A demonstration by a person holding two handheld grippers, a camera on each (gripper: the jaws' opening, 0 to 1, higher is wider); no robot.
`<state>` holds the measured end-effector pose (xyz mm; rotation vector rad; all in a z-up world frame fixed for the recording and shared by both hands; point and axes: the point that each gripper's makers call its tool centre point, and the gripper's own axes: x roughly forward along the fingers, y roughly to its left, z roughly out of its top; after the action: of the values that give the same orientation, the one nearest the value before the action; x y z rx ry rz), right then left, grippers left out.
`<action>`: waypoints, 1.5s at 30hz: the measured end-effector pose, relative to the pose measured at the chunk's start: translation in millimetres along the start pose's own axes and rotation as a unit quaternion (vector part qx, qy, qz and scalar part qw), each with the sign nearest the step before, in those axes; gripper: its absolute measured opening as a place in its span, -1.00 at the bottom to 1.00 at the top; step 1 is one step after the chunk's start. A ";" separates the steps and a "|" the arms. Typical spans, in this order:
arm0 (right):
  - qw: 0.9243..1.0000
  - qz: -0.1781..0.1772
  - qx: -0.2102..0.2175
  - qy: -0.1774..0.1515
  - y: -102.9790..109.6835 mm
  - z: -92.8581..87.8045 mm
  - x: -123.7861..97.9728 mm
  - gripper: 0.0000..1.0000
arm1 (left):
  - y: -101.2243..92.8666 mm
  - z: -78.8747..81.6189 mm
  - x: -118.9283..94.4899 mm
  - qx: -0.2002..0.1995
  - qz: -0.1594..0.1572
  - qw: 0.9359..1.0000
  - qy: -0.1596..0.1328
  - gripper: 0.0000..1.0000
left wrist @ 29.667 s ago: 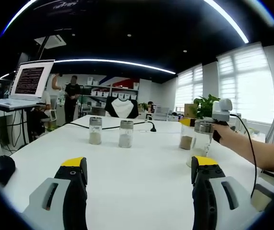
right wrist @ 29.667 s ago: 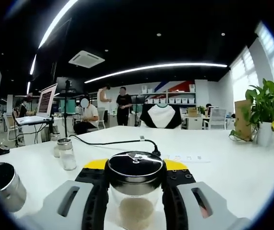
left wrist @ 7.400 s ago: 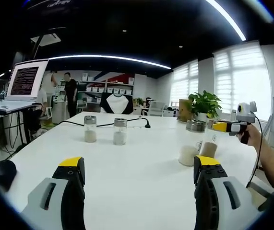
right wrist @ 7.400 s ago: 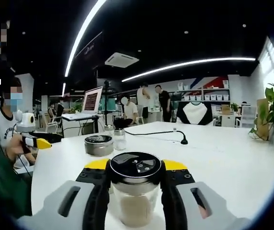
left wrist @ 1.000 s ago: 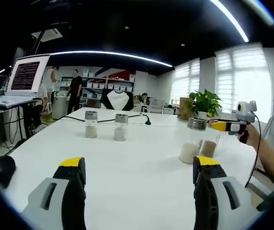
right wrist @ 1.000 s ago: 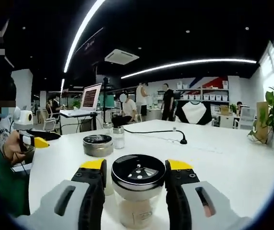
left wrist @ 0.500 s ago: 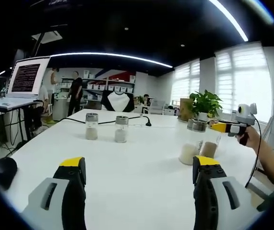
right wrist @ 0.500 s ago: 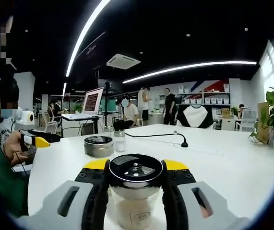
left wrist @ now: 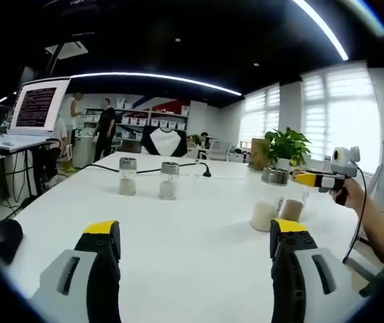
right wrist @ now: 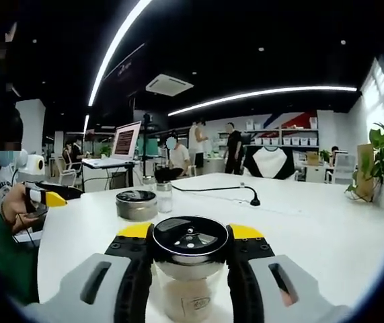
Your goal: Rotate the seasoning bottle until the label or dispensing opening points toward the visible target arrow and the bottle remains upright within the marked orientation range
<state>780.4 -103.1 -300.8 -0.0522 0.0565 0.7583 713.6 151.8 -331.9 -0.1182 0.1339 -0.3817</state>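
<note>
Right gripper (right wrist: 190,259) has its fingers (right wrist: 132,269) snug on both sides of the bottle (right wrist: 190,269), which stands upright on the white table (right wrist: 326,229), black perforated lid up, pale seasoning inside. Left gripper (left wrist: 193,262) is wide open with nothing between its fingers (left wrist: 104,259), held over bare table. From the left gripper view the bottle (left wrist: 292,202) sits far right, next to a taller jar (left wrist: 271,200). Two small jars (left wrist: 147,179) stand further back.

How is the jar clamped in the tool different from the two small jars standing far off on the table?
The gripped jar sits between the right gripper's jaws; the two small jars stand free, side by side. Its lid is dark and glossy; theirs look silvery. All are clear, upright, and part-filled with pale powder on the white table.
</note>
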 end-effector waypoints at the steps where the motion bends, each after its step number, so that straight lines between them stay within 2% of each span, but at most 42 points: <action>1: 1.000 -0.002 0.000 0.000 -0.4 0.0 -0.1 -0.18 | -0.4 -0.2 0.1 0.000 0.000 1.000 0.000 0.94; 28: 0.996 -0.083 0.003 0.012 -11.5 -0.8 -0.8 -0.18 | -1.0 -1.5 0.4 0.002 -0.002 1.000 0.005 0.93; 32: 0.994 -0.107 0.002 0.023 -13.9 -1.4 -0.8 -0.18 | 2.8 0.0 -1.1 0.003 0.008 1.000 0.002 0.93; 45: 0.986 -0.163 -0.002 0.025 -19.9 -3.3 -2.7 -0.18 | 1.0 -1.9 0.2 0.000 0.002 1.000 0.006 0.93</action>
<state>792.1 -119.5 -303.4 -0.0821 0.0921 0.4301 713.9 152.5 -334.0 -0.1162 0.1452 -0.3777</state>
